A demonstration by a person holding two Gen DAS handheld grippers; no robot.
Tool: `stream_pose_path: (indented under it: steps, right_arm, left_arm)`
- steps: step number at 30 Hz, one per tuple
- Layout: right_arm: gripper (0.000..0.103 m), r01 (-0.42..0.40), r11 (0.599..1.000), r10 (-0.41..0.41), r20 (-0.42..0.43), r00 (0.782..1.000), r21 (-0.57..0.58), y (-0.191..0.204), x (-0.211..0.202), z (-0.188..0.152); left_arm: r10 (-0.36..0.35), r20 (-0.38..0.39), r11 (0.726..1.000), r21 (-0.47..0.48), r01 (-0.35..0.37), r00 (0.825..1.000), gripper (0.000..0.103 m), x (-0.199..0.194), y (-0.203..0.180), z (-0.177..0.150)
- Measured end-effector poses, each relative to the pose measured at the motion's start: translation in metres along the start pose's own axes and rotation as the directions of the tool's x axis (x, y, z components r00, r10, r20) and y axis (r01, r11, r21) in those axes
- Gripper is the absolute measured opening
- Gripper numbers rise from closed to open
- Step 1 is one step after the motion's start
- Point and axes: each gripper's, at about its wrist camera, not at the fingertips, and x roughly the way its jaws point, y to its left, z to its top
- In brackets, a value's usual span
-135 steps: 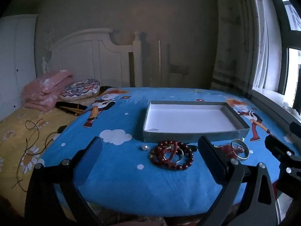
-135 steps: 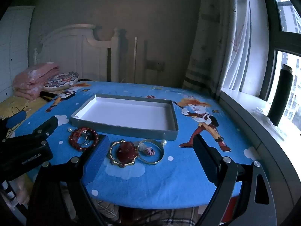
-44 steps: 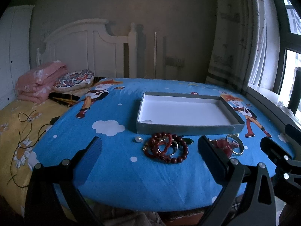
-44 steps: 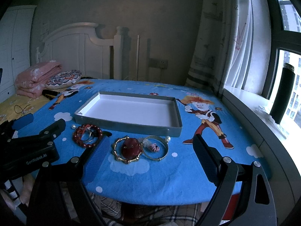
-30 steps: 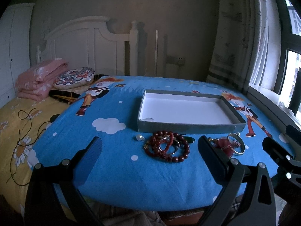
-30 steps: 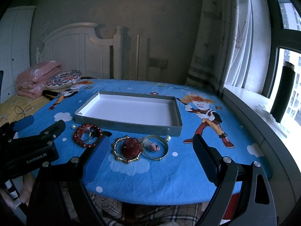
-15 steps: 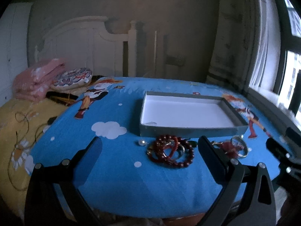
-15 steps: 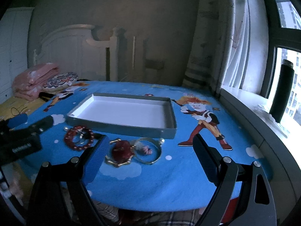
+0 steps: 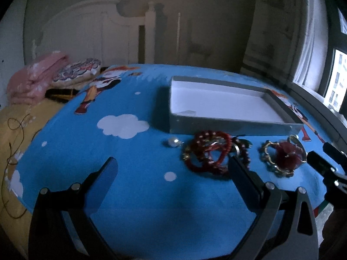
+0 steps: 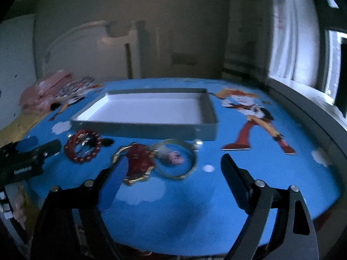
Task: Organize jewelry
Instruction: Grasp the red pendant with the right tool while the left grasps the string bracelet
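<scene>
Both grippers have come forward and lower toward the jewelry since half a second ago, so the pieces now loom larger in both wrist views, and both views are smeared by motion.

Covering the counter (image 9: 151, 195) is a blue cartoon-print cloth, with a bed and white headboard (image 9: 91, 32) behind it. On the cloth sits a shallow grey tray (image 9: 234, 127) with a bare white floor; nothing lies inside it. All the jewelry lies on the cloth just in front of the tray's near wall.

Hovering over the near edge of the counter, the left gripper (image 9: 171, 169) has its jaws spread wide and holds nothing; its right finger reaches the near rim of the red bead bracelet (image 9: 208, 151), a coil of dark red beads with a thin ring lying in its middle. Its tip shows at the left edge of the right wrist view.

Likewise spread and bare, the right gripper (image 10: 171, 164) hangs above the gold-framed red piece (image 10: 138, 162) and the thin gold bangle (image 10: 175, 160), which overlap each other. A small pink item lies inside the bangle, too blurred to name.

A single pearl bead (image 9: 173, 142) rests apart, left of the red bracelet.
</scene>
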Motion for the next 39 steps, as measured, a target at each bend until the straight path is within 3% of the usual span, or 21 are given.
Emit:
stream_pose_path:
  steps: [5, 8, 15, 22, 25, 32, 35, 36, 38, 39]
  right_arm:
    - [0.064, -0.021, 0.999, 0.019, -0.034, 0.999, -0.049, 0.020, 0.019, 0.003]
    - [0.059, -0.022, 0.997, 0.018, -0.055, 0.998, -0.075, 0.028, 0.028, 0.002]
    - [0.035, -0.025, 0.994, 0.017, -0.082, 0.997, -0.109, 0.034, 0.037, -0.002]
    - [0.034, -0.044, 0.994, 0.041, -0.032, 0.999, -0.102, 0.029, 0.028, 0.001]
    - [0.034, -0.036, 0.995, 0.034, -0.025, 0.999, -0.089, 0.025, 0.026, 0.003]
    - [0.035, -0.026, 0.997, 0.024, -0.025, 0.999, -0.077, 0.019, 0.024, 0.002]
    - [0.035, -0.024, 0.997, 0.022, -0.025, 0.999, -0.069, 0.017, 0.025, 0.002]
    - [0.035, -0.024, 0.997, 0.022, -0.024, 0.999, -0.067, 0.017, 0.025, 0.002]
    - [0.035, -0.025, 0.998, 0.023, -0.024, 0.999, -0.066, 0.016, 0.025, 0.002]
    - [0.035, -0.025, 0.997, 0.023, -0.024, 0.999, -0.067, 0.016, 0.025, 0.002]
  left_arm:
    - [0.016, 0.038, 0.998, 0.053, -0.018, 0.999, 0.098, -0.004, -0.003, 0.000]
    - [-0.018, 0.045, 0.996, 0.092, 0.014, 0.999, 0.098, -0.003, -0.009, -0.002]
    - [-0.067, 0.039, 0.990, 0.124, 0.062, 0.997, 0.098, 0.003, -0.022, -0.002]
    - [-0.075, 0.057, 0.989, 0.134, 0.066, 0.996, 0.083, 0.008, -0.037, 0.006]
    - [-0.083, 0.075, 0.988, 0.137, 0.072, 0.994, 0.075, 0.008, -0.043, 0.013]
    - [-0.116, 0.029, 0.982, 0.152, 0.110, 0.993, 0.037, 0.019, -0.053, 0.013]
    - [-0.118, 0.036, 0.980, 0.164, 0.110, 0.992, 0.031, 0.017, -0.054, 0.009]
    - [-0.118, 0.037, 0.980, 0.166, 0.111, 0.992, 0.018, 0.017, -0.054, 0.007]
    - [-0.119, 0.044, 0.981, 0.156, 0.111, 0.992, 0.005, 0.016, -0.049, 0.006]
    - [-0.137, 0.042, 0.980, 0.151, 0.129, 0.990, 0.005, 0.014, -0.046, 0.006]
